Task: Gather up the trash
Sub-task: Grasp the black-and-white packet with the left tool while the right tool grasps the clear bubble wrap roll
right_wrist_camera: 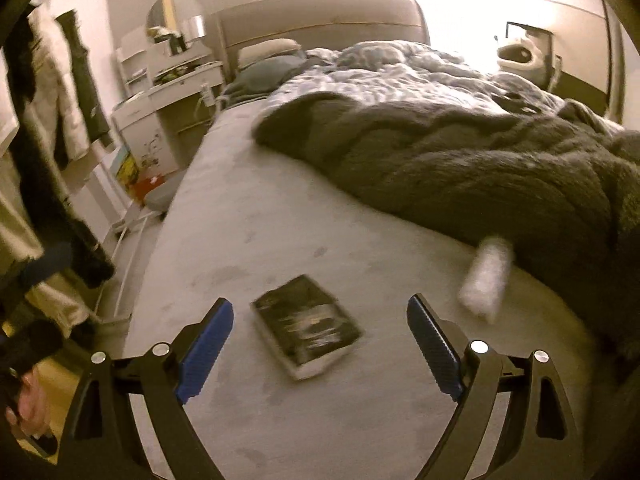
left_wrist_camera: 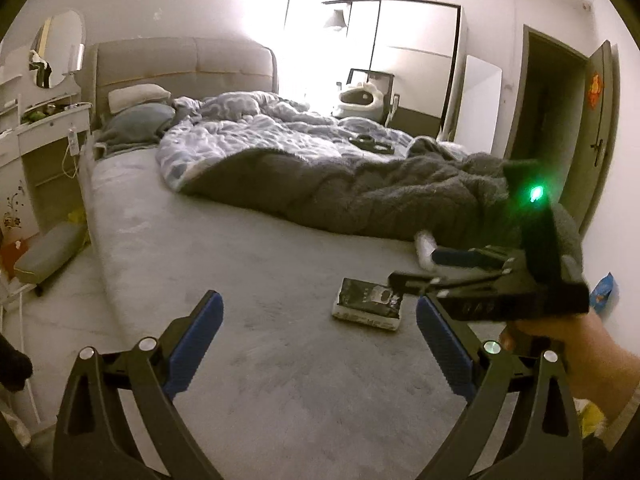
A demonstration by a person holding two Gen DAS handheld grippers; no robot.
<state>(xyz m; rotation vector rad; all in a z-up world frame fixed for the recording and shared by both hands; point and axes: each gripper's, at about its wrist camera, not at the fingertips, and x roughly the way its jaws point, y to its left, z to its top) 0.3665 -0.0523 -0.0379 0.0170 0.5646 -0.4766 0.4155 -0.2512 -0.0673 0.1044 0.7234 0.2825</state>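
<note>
A flat dark packet with a white edge (left_wrist_camera: 368,303) lies on the grey bed sheet (left_wrist_camera: 240,264). In the right wrist view the dark packet (right_wrist_camera: 306,326) lies between and just beyond my open fingers. A white crumpled item (right_wrist_camera: 486,276) pokes out from under the dark blanket; it also shows in the left wrist view (left_wrist_camera: 424,250). My left gripper (left_wrist_camera: 320,344) is open and empty above the sheet, left of the packet. My right gripper (right_wrist_camera: 320,344) is open and empty; in the left wrist view my right gripper (left_wrist_camera: 416,270) hovers just right of the packet.
A dark fleece blanket (left_wrist_camera: 380,196) and a blue patterned duvet (left_wrist_camera: 260,132) cover the bed's far half. A white dressing table with a mirror (left_wrist_camera: 44,120) stands at the left, a wardrobe (left_wrist_camera: 412,60) and an open door (left_wrist_camera: 600,120) at the right. Hanging clothes (right_wrist_camera: 48,100) are left of the bed.
</note>
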